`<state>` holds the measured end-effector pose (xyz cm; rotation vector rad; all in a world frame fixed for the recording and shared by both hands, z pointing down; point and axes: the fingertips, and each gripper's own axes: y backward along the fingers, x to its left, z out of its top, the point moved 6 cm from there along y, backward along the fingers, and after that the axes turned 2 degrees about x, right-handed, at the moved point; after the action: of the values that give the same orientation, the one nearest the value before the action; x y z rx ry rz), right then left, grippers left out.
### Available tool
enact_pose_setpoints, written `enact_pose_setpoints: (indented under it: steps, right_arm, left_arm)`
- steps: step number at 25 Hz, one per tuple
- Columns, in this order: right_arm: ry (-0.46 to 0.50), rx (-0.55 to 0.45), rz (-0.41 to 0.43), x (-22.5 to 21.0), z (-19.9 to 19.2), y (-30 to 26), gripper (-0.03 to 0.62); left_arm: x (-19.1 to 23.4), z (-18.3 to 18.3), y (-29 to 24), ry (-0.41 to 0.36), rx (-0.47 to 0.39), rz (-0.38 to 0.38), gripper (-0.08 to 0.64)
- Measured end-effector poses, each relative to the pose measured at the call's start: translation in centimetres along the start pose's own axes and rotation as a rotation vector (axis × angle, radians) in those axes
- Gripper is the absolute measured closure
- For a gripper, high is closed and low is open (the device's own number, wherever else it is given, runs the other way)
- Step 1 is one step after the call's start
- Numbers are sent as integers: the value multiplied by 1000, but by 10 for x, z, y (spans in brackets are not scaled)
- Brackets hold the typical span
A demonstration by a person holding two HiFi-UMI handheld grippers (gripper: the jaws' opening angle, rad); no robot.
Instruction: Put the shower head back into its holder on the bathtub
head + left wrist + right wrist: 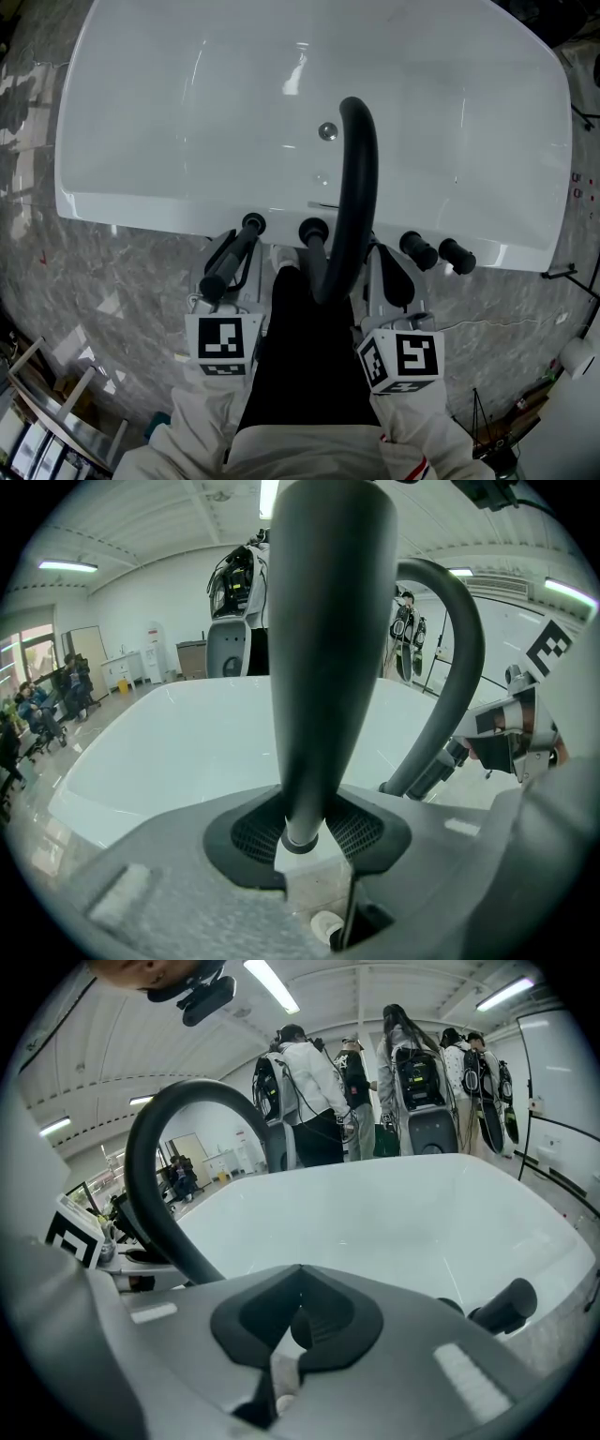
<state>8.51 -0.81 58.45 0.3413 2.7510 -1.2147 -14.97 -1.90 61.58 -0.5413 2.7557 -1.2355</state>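
I observe the white bathtub [187,112] filling the upper field. An arched black spout [361,178] rises from the middle of its near rim. The shower head [232,255] sits left of the spout, tilted, with its far end at the rim; I cannot tell whether it is seated in a holder. My left hand-held gripper [302,808] is clamped on its narrow end. My right hand-held gripper [296,1283] is closed and empty, just right of the spout.
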Motion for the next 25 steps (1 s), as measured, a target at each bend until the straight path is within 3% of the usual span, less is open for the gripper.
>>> enact_pose_setpoints:
  steps: [25]
  right_arm:
    - [-7,28,0,-2,-1,-15,586]
  left_arm:
    - [4,-13,-18,10,44,-10,420]
